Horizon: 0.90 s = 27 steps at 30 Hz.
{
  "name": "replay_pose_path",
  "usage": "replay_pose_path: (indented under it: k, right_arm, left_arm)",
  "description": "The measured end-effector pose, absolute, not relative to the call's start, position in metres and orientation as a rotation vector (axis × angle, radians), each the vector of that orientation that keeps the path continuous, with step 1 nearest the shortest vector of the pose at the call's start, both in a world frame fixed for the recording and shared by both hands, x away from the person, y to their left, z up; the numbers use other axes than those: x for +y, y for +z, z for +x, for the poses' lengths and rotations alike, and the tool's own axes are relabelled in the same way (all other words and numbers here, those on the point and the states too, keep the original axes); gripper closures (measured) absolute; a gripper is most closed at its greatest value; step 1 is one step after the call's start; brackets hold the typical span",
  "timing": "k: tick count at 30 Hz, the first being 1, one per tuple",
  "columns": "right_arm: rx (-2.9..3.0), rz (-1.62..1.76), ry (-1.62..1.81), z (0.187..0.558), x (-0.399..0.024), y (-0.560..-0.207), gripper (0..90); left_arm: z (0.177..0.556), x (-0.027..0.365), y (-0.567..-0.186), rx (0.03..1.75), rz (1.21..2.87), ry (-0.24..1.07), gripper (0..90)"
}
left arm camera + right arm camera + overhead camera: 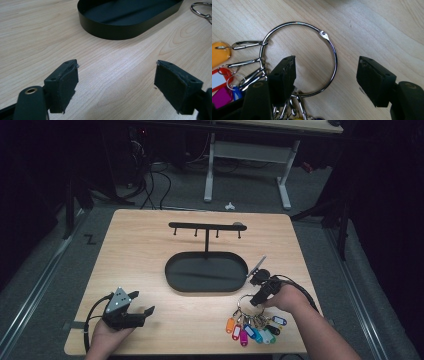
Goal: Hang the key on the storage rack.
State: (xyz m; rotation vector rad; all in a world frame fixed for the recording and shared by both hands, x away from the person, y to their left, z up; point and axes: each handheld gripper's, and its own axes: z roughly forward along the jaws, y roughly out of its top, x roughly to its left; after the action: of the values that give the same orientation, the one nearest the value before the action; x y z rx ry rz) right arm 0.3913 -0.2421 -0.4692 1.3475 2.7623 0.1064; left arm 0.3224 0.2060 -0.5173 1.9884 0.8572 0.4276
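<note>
Right gripper (pixel 327 77) spread over key ring (pixel 329 45), left gripper (pixel 116 87) wide

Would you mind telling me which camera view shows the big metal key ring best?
The right gripper view: the metal ring appears close, nearly whole, hinge visible, between open jaws. The high view shows it small beside the right gripper; the left gripper view catches just an arc at its edge.

Black jaws, screwed-on dark pads (pixel 67 86)
</note>
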Motion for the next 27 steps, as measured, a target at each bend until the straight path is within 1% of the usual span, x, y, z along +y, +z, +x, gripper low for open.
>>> replay_pose_path:
  k: [1, 2, 3, 5, 6, 13, 15, 23, 27]
  right_arm:
    - [2.807, 1.213, 0.127, 0.398, -0.245, -0.472, 32.5]
    - [2.771, 1.364, 0.083, 0.394, -0.240, -0.472, 32.6]
    - [2.840, 1.124, 0.119, 0.405, -0.246, -0.477, 33.6]
    - [2.816, 1.259, 0.066, 0.404, -0.241, -0.478, 36.9]
    - [2.825, 1.262, 0.070, 0.407, -0.241, -0.480, 38.0]
    - [2.885, 1.197, 0.047, 0.416, -0.239, -0.486, 54.0]
    - [2.904, 1.174, 0.032, 0.418, -0.237, -0.487, 59.8]
    - [2.946, 1.082, -0.006, 0.422, -0.234, -0.488, 74.5]
    - [2.957, 1.055, -0.006, 0.422, -0.233, -0.488, 78.9]
  left_arm:
    - [0.322, 0.206, -0.517, 0.857, 1.989, 0.427, 19.8]
    - [0.322, 0.206, -0.518, 0.856, 1.989, 0.427, 19.8]
    - [0.322, 0.205, -0.518, 0.856, 1.990, 0.427, 19.8]
    - [0.323, 0.206, -0.518, 0.856, 1.995, 0.426, 19.8]
    - [0.323, 0.206, -0.518, 0.856, 1.992, 0.427, 19.8]
    - [0.322, 0.206, -0.517, 0.857, 1.998, 0.421, 19.8]
    - [0.322, 0.206, -0.518, 0.855, 1.996, 0.421, 19.9]
    - [0.322, 0.205, -0.518, 0.854, 1.995, 0.422, 20.2]
    - [0.322, 0.205, -0.518, 0.851, 1.996, 0.420, 20.3]
